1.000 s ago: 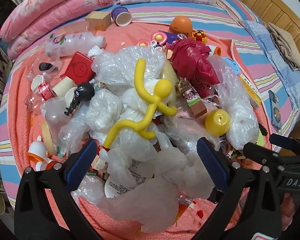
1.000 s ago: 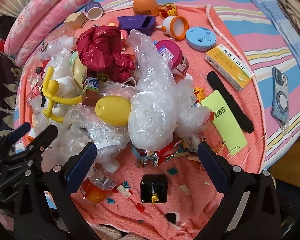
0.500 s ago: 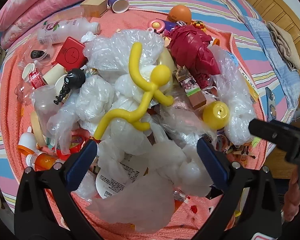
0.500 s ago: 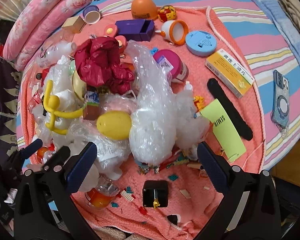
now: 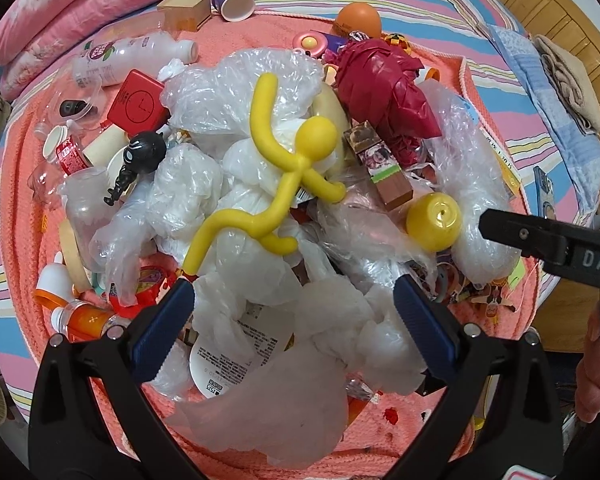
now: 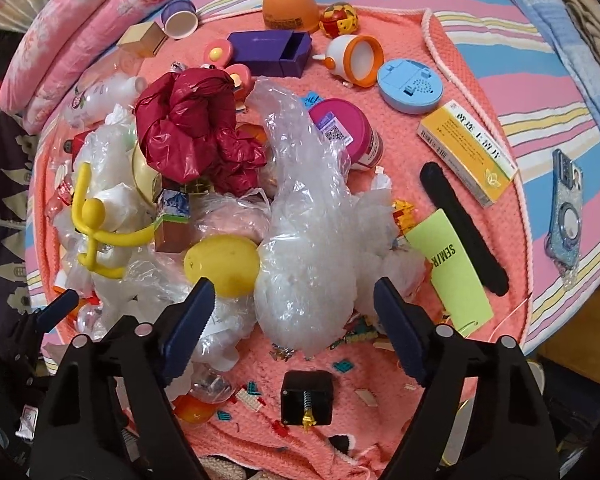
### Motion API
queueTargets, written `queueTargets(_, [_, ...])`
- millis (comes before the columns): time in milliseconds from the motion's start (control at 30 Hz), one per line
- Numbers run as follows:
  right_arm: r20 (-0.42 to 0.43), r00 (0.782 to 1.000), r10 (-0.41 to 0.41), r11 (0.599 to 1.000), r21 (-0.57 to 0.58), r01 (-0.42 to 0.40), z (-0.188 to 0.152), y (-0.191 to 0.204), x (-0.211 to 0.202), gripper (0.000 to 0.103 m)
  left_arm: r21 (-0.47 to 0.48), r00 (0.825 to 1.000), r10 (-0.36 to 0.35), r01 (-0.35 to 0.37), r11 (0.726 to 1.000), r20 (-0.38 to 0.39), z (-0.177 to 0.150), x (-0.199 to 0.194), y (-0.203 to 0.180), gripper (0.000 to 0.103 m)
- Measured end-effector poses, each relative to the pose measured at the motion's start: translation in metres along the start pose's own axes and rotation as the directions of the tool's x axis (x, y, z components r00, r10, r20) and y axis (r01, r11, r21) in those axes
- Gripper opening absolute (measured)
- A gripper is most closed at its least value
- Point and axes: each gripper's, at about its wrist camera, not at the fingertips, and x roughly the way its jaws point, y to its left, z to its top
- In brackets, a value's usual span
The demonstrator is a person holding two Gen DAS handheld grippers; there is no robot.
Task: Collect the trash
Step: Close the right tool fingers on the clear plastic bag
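Trash, a heap of crumpled plastic bags, fills the frame's middle on the coral blanket. My left gripper and right gripper hover wide open, empty. I'm lining up; next I'd lower the right jaws around the clear bag.

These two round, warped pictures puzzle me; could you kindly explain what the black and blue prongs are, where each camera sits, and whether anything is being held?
No robot here: a person carries a hand-held clamp in each hand, each with a wide-angle camera looking along its jaws. One picture looks out from the left gripper, the other from the right gripper. Both are open and hold nothing. Below them a coral knitted blanket on a striped bed carries a heap of crumpled clear plastic bags, a red bag, a bendy yellow figure, a yellow egg-shaped shell and assorted boxes and toys. The black bar at the left picture's right edge is the other gripper.
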Motion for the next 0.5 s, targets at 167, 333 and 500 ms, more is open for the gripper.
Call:
queueTargets(167, [-0.016, 0.999, -0.031, 0.999, -0.029, 0.031, -0.001, 0.006, 0.009, 0.069, 0.012, 1.000, 0.008, -0.008, 1.000, 0.002, -0.002, 0.001, -0.002, 0.095])
queueTargets(333, [-0.007, 0.998, -0.069, 0.997, -0.046, 0.069, -0.002, 0.010, 0.013, 0.062, 0.003, 1.000, 0.002, -0.002, 1.000, -0.023, -0.003, 0.006, 0.000, 0.095])
queueTargets(500, [-0.005, 0.995, -0.101, 0.993, -0.068, 0.100, -0.006, 0.014, 0.016, 0.056, -0.001, 0.999, -0.007, 0.007, 1.000, -0.040, -0.005, 0.011, 0.001, 0.095])
